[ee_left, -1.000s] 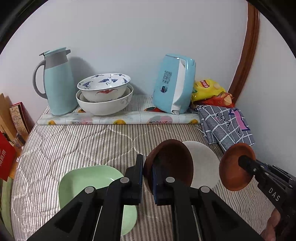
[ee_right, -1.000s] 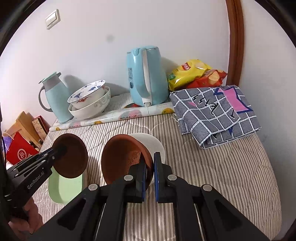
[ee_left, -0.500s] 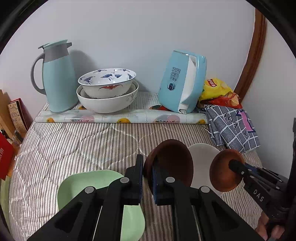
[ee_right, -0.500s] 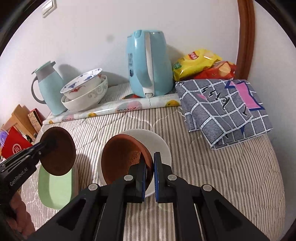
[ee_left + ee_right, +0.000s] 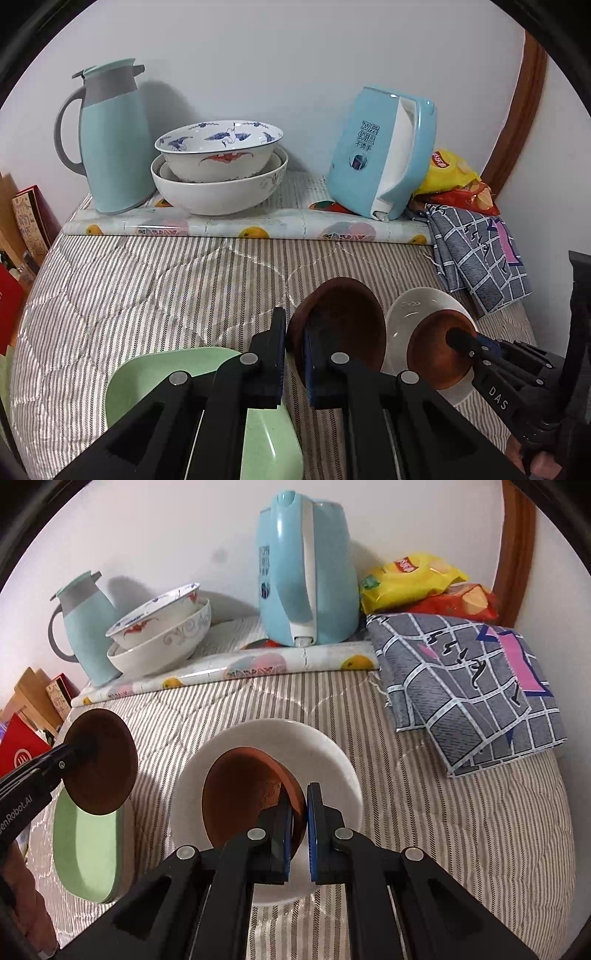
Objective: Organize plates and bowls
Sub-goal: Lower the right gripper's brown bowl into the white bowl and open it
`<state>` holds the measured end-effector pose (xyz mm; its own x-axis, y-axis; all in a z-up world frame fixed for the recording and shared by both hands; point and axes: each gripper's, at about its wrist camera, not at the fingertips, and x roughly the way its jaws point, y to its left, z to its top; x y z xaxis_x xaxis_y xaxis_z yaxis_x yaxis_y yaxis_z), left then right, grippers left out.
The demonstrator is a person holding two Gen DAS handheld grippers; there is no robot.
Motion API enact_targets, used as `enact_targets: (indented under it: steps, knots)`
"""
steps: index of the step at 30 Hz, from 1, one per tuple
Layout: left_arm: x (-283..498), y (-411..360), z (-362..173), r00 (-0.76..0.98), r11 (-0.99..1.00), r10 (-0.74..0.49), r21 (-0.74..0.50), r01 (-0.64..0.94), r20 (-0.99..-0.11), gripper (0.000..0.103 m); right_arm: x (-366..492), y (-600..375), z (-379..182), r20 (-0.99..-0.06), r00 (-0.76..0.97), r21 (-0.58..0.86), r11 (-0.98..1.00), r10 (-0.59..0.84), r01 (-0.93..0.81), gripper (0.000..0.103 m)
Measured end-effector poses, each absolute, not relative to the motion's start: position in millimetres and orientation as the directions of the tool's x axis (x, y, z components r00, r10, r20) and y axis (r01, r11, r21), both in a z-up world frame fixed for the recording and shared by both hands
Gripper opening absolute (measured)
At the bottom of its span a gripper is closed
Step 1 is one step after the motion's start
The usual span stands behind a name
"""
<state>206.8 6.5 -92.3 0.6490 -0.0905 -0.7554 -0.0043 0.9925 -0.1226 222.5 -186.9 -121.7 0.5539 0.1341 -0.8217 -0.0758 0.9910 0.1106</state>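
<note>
My left gripper (image 5: 294, 354) is shut on the rim of a dark brown saucer (image 5: 343, 325), held tilted on edge above the striped bedcover beside a pale green plate (image 5: 147, 376). In the right wrist view that saucer (image 5: 101, 766) hangs over the green plate (image 5: 86, 853). My right gripper (image 5: 299, 830) is shut on the rim of a second brown saucer (image 5: 243, 797), tilted and low over a white plate (image 5: 332, 760). The left wrist view shows this saucer (image 5: 432, 350) in front of the white plate (image 5: 413, 306). Two stacked bowls (image 5: 218, 166) stand at the back.
A teal thermos jug (image 5: 110, 140) and a blue electric kettle (image 5: 384, 162) stand on a fruit-print mat (image 5: 221, 229) by the wall. Snack bags (image 5: 413, 579) and a folded grey checked cloth (image 5: 472, 686) lie at the right. Boxes (image 5: 26, 738) sit off the left edge.
Both grippers have sunk and moved forward with their saucers. The right saucer now hangs low over the white plate; the left saucer is closer to the green plate.
</note>
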Motion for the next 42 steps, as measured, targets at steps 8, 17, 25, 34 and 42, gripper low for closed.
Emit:
enact_targets:
  steps: [8,17,25,34,42]
  knots:
    - [214,9,-100,0.637,0.992,-0.097,-0.129,-0.004,-0.764,0.009,231,-178,-131,-0.839,0.53,0.08,0.992,0.119,-0.096,0.007]
    - [218,11,-103,0.635,0.991,-0.104,-0.133,0.002,-0.766,0.009,239,-177,-141,-0.86,0.495,0.086,0.992,0.123,-0.096,0.007]
    - [222,12,-106,0.629,0.991,-0.104,-0.133,0.001,-0.771,0.009,246,-167,-145,-0.877,0.475,0.022,0.993,0.076,-0.117,0.008]
    - [227,14,-111,0.622,0.992,-0.097,-0.128,-0.005,-0.777,0.009,248,-166,-145,-0.875,0.481,-0.011,0.992,0.05,-0.123,0.008]
    - [227,16,-114,0.616,0.993,-0.082,-0.116,-0.016,-0.784,0.009,249,-165,-146,-0.87,0.491,-0.028,0.99,0.044,-0.14,0.011]
